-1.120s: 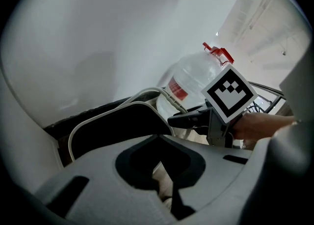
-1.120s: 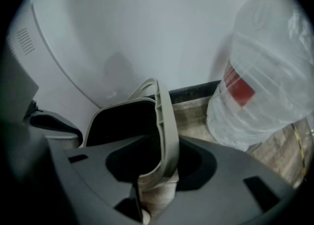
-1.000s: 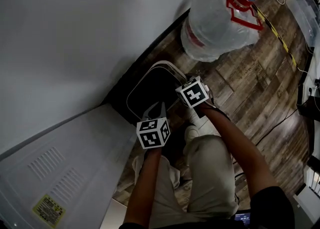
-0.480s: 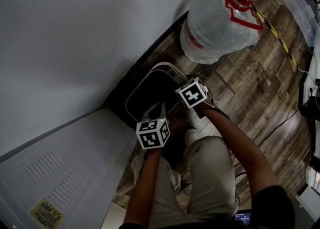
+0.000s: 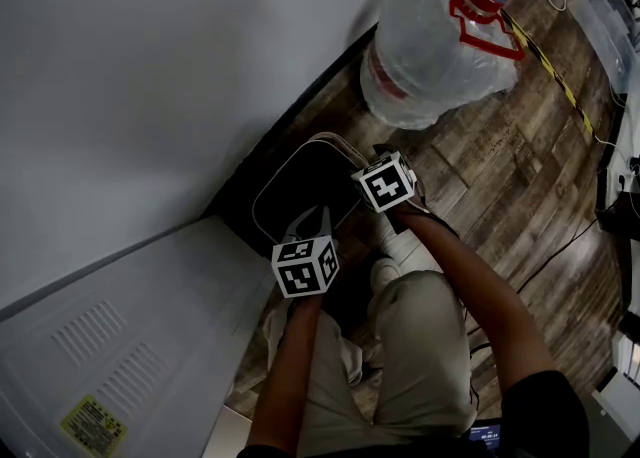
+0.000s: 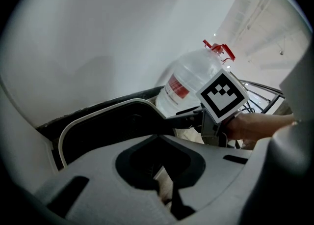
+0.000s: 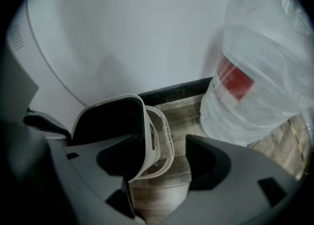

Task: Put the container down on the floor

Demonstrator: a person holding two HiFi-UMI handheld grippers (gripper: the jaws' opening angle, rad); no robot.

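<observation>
**Inspector A:** Where is the task item?

**Inspector B:** The dark rectangular plastic container with a white rim (image 5: 297, 182) rests on the wood-plank floor (image 5: 480, 176), mouth upward. It sits close against the black skirting board (image 7: 176, 90) at the foot of the white wall (image 5: 150, 66).

**Inspector A:** Right hand-held gripper?

**Inspector B:** The right hand-held gripper (image 7: 164, 145) is spread wide, and its jaws have just been opening. The container's side wall and the pale looped handle (image 7: 169, 121) on it stand between the jaws. One jaw is over the dark interior and the other is out over the floor. Neither pad presses on anything.

**Inspector A:** Left hand-held gripper?

**Inspector B:** The left hand-held gripper (image 6: 159, 143) has its jaws drawn together at the container's near corner. They pinch the rim, which shows as a pale strip in the slit between them.

**Inspector A:** Surroundings?

**Inspector B:** A large clear plastic water jug with a red label and red cap (image 5: 430, 56) stands on the floor just beside the container, along the same wall. On the container's other side is a white appliance casing with vent slots and a yellow label (image 5: 110, 346). The person's legs are directly below the two grippers in the head view.
</observation>
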